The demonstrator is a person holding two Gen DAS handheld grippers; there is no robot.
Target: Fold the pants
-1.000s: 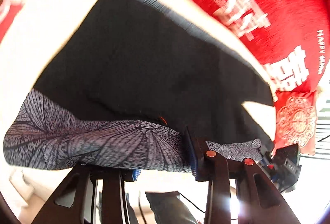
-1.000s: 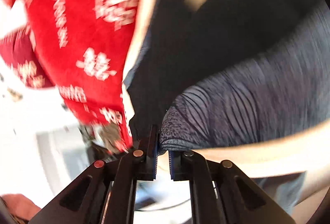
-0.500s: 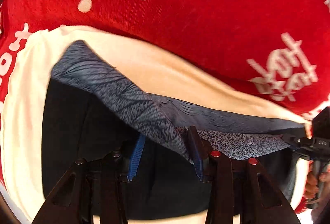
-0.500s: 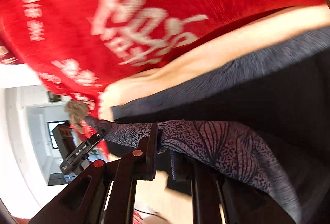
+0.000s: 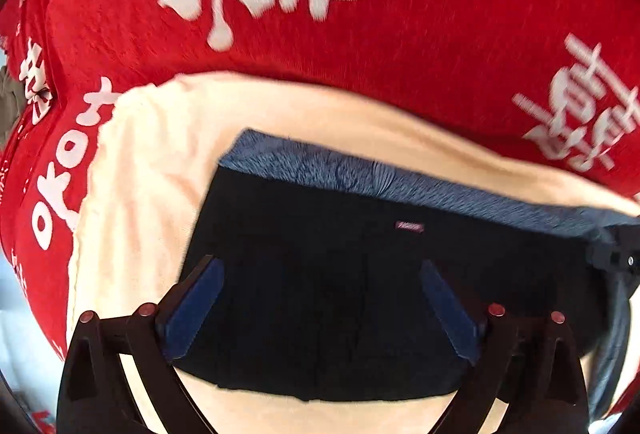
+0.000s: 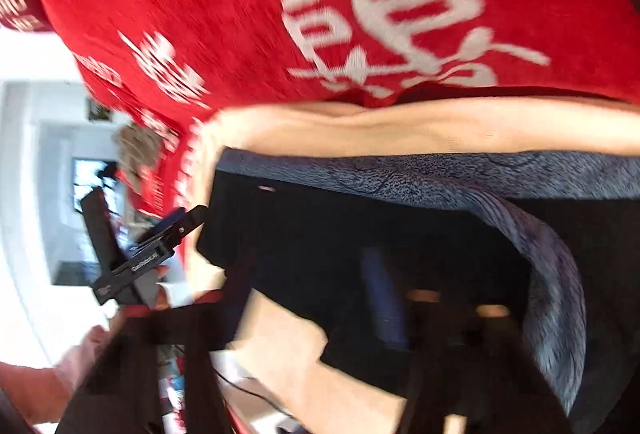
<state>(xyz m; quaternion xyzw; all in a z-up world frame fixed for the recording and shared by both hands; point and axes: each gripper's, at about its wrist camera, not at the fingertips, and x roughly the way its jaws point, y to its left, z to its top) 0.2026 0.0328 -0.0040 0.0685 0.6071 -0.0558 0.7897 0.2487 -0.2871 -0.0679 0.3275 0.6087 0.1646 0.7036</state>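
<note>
The pants lie folded on a cream cloth: a dark panel on top, with a blue-grey leaf-patterned band along the far edge. A small pink label sits on the dark panel. My left gripper is open and empty just above the dark panel. In the right wrist view the pants fill the lower middle, and a patterned strip curls down at the right. My right gripper is blurred, jaws apart, holding nothing. The left gripper also shows there at the pants' left edge.
A red blanket with white characters covers the surface beyond the cream cloth and shows in the right wrist view. A bright room lies past the blanket's left edge. A hand is at the lower left.
Both grippers let go of the patterned edge and opened. The fold has come down, so the pants now lie flat with the patterned band along the far edge.
</note>
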